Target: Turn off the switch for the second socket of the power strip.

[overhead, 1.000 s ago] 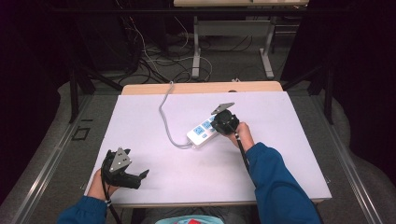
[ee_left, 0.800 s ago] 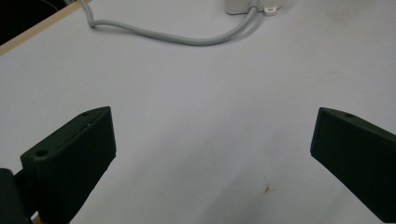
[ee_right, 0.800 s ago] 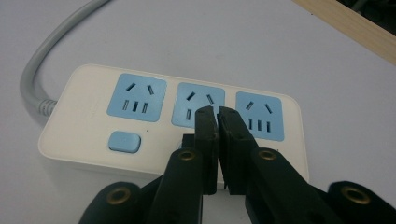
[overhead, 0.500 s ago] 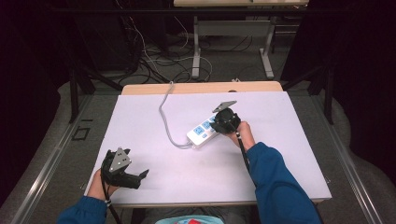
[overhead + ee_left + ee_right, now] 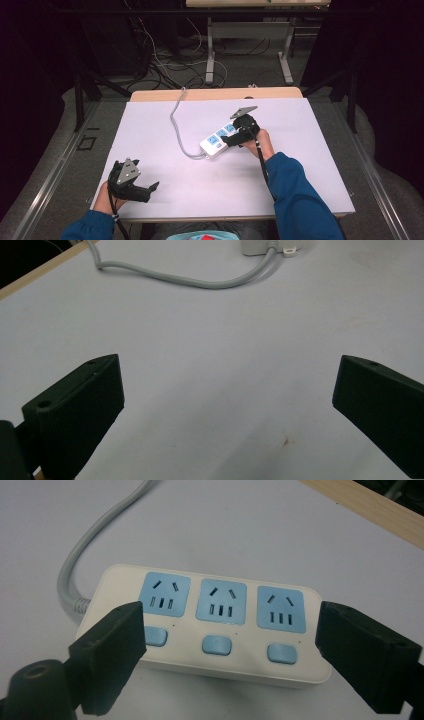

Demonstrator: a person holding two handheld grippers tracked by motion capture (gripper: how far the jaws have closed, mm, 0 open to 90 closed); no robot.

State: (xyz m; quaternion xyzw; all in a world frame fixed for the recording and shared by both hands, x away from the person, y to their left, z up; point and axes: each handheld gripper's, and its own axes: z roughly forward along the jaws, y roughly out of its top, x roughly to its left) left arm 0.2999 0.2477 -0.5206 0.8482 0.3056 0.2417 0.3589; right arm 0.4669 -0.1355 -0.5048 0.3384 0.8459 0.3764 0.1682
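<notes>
Near the table's (image 5: pixel 165 125) far middle lay the power strip (image 5: pixel 222 140); your right gripper (image 5: pixel 239 136) hung over it, jaws just opened wide, gripping nothing. Your left gripper (image 5: pixel 145 191) sat at the near left edge, wide open, empty, bare surface ahead.
</notes>
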